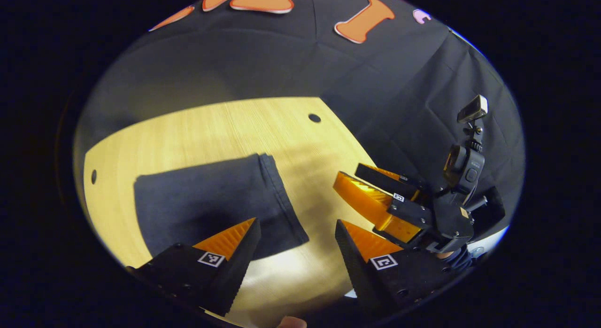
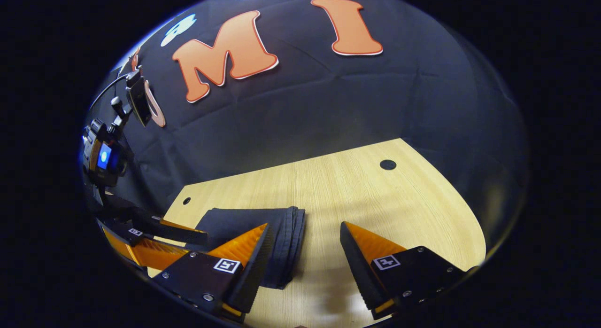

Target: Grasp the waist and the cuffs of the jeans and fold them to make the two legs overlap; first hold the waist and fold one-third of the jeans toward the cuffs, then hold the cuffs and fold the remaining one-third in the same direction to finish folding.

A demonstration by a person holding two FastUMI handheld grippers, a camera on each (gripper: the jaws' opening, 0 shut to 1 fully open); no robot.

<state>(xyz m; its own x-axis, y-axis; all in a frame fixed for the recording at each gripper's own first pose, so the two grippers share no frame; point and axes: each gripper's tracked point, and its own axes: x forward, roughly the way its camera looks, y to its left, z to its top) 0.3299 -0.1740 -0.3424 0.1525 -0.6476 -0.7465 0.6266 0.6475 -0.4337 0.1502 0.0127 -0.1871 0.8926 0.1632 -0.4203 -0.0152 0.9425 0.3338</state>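
In the left gripper view, the left gripper (image 1: 296, 236) hangs spread and empty above the folded jeans (image 1: 211, 206) on the wooden table (image 1: 211, 126). In the right gripper view, the right gripper (image 2: 305, 238) is likewise released; its finger could snag the stacked edge and undo the fold.

Table (image 1: 225, 126): light wood-grain top, lying flat and filling the lower half of both views. Its far corners are rounding off. Small dark round holes (image 2: 388, 164) are sitting near the far edge, another hole (image 2: 187, 200) near the left corner. Bright light is falling on the near part, glaring pale; soft shadows are crossing the middle. Wall (image 2: 375, 97): black cloth hanging behind the table, creasing in shallow folds and catching dim light.
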